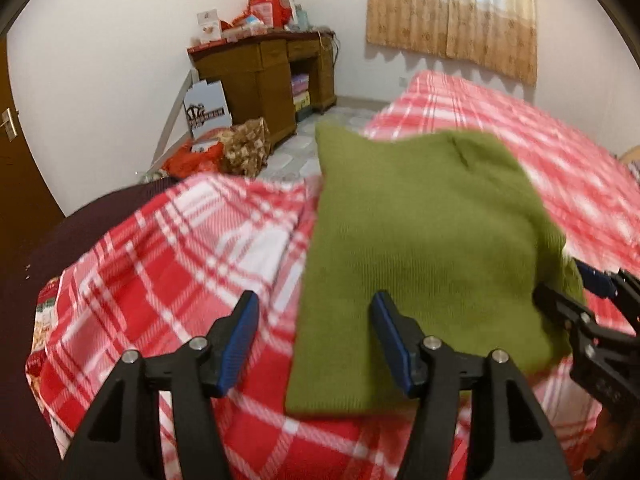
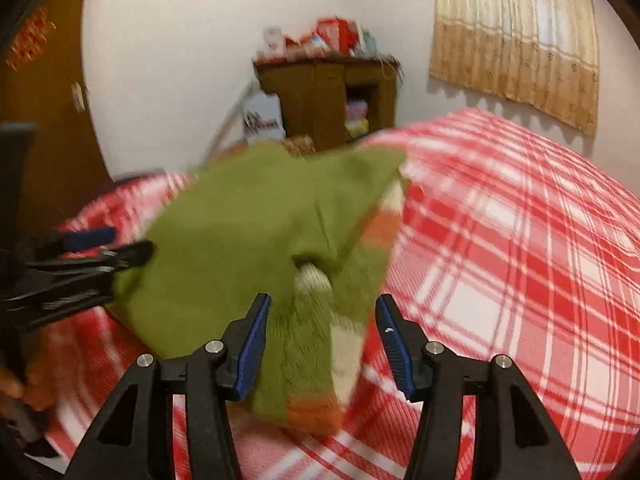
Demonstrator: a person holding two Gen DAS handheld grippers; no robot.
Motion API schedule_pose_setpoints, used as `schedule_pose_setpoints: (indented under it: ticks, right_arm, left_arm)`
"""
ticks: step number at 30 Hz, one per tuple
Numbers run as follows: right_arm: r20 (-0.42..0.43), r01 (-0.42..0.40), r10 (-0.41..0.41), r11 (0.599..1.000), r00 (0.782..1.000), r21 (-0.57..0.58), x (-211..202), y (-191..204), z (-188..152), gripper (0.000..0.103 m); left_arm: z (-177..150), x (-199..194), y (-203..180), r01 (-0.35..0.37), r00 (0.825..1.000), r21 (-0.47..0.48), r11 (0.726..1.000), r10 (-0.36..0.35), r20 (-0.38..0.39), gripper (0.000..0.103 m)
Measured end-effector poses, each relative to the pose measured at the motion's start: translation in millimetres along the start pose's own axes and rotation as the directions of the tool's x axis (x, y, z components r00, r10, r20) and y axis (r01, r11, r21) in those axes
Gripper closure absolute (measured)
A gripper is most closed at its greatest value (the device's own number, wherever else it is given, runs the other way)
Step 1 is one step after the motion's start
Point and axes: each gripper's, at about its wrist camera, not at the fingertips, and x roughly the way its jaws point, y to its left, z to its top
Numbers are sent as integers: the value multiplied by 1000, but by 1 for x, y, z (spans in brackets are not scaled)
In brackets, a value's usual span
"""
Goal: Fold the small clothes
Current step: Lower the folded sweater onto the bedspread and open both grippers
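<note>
A green knit garment lies folded on the red and white plaid blanket. My left gripper stands open over the garment's near left edge, one finger above the knit and one above the blanket. My right gripper shows at the garment's right side. In the right wrist view the green garment shows cream and orange stripes along its near corner. That corner lies between the spread fingers of my right gripper, with a gap at the right pad. My left gripper sits at the garment's left edge.
The plaid blanket covers a bed. A wooden desk piled with boxes stands in the far corner, with bags on the floor beside it. A curtain hangs on the far wall and a brown door is at the left.
</note>
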Motion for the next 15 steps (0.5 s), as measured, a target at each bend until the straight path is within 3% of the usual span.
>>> schedule_pose_setpoints:
  ticks: [4,9,12,13,15]
  right_arm:
    - [-25,-57,61,988,998,143,-8,-12,-14,48]
    - [-4,-33,34,981,999,193,-47,-8,-23,48]
    - [24,-38,34,967,999,252,-74,-7,-26,47]
    - [39,-38,29,963,999,266,-85,-6,-26,45]
    - [67,-21,3,962,998,273,-103,-1,-28,38]
  left_arm:
    - [-1,1,-1,7,1000,-19,1000,-8,-20,41]
    - [-12,-15,-9,23,1000,0,1000,-23,-21,41]
    - [-14,-27,-19,-3,1000,21,1000,4,-15,40]
    - [-15,-35,-23,-15,1000,36,999,15,-2,37]
    - [-17,-47,-29,-33,999,56,998,32,26,19]
